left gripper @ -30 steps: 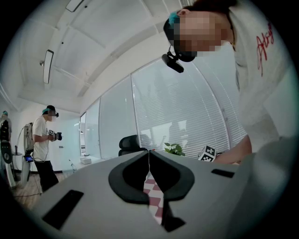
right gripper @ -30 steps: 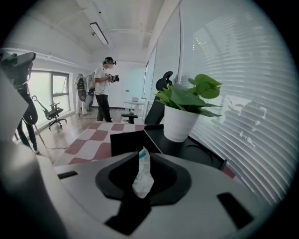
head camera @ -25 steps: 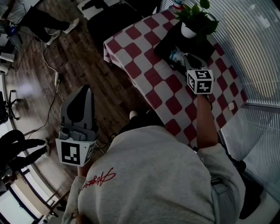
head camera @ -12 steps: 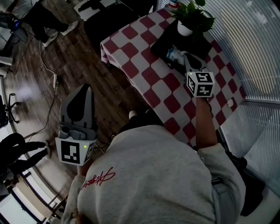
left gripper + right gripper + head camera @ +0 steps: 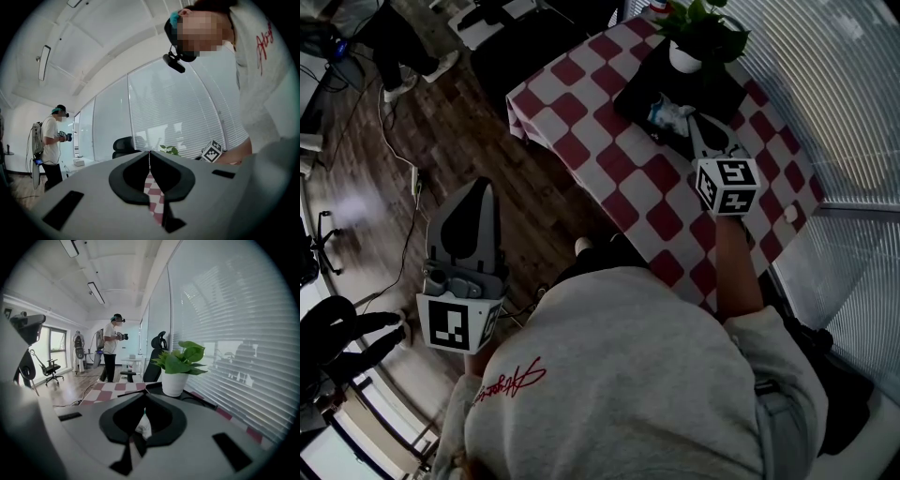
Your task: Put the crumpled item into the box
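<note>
As seen from overhead, at the far end of the checked table (image 5: 581, 122), close to the window blinds: a black box (image 5: 639, 92). Holds a potted plant (image 5: 694, 37) in a white pot and, just beside that pot, the crumpled item (image 5: 667, 114), pale with a bluish tinge, lying on the box floor.

Right gripper (image 5: 696, 124): stretched out over the table on a bare forearm, marker cube facing up, pointed at the box. Ends just beside the crumpled item; impossible to tell from above whether touching it. In the right gripper view (image 5: 144, 397), pressed together at the tips and clamped on nothing. Shows the crumpled item (image 5: 142, 425) only as a white scrap through the narrow slit below the tips, with the potted plant (image 5: 180, 364) upright a little beyond and to the right.

Left gripper (image 5: 485, 192): held well apart from the table, at the person's left side over the wooden floor (image 5: 459, 131), pointing forward, marker cube near the grey sweatshirt. In the left gripper view (image 5: 149, 153), likewise closed tip to tip with nothing gripped. Reveals only a strip of red-and-white cloth (image 5: 154, 197) through the slit.
</note>
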A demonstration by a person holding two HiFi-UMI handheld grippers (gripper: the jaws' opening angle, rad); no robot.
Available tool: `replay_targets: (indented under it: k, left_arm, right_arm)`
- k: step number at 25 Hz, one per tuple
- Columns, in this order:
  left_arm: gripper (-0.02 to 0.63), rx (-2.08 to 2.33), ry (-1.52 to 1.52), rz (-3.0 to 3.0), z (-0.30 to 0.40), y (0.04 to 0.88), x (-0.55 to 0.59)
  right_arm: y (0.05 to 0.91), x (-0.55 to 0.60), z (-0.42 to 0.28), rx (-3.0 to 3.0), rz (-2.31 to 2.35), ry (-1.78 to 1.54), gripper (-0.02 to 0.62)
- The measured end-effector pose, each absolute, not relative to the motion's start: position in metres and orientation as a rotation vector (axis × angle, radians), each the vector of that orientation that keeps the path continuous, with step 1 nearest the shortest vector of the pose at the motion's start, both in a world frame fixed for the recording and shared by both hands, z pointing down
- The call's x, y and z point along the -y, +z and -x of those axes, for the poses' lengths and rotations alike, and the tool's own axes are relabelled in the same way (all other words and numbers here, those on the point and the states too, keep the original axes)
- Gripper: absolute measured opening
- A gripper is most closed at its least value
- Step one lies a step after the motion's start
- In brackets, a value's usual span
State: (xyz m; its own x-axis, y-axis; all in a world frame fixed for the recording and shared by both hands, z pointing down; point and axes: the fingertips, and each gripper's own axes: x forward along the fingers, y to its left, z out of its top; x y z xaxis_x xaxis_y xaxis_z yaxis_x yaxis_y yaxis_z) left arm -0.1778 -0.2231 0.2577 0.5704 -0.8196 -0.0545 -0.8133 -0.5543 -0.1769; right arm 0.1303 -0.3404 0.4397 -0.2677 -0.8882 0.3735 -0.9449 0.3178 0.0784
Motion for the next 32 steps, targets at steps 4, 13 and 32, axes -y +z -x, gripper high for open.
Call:
replay_targets:
  k: [4, 13, 32]
  left_arm:
    - [0.017, -1.358, -0.044, 2.631, 0.173, 0.258, 0.227]
    - [0.017, -1.308, -0.025, 2.664, 0.162, 0.259, 0.237]
    - [0.017, -1.208, -0.007, 2.711, 0.138, 0.259, 0.247]
  right_arm:
    - [0.436, 0.337, -0.130, 2.254, -1.663, 0.220, 0.016]
    - [0.415, 0.325, -0.135, 2.292, -1.740, 0.197, 0.014]
    - [0.387, 0.299, -0.142, 2.327, -1.827, 0.138, 0.012]
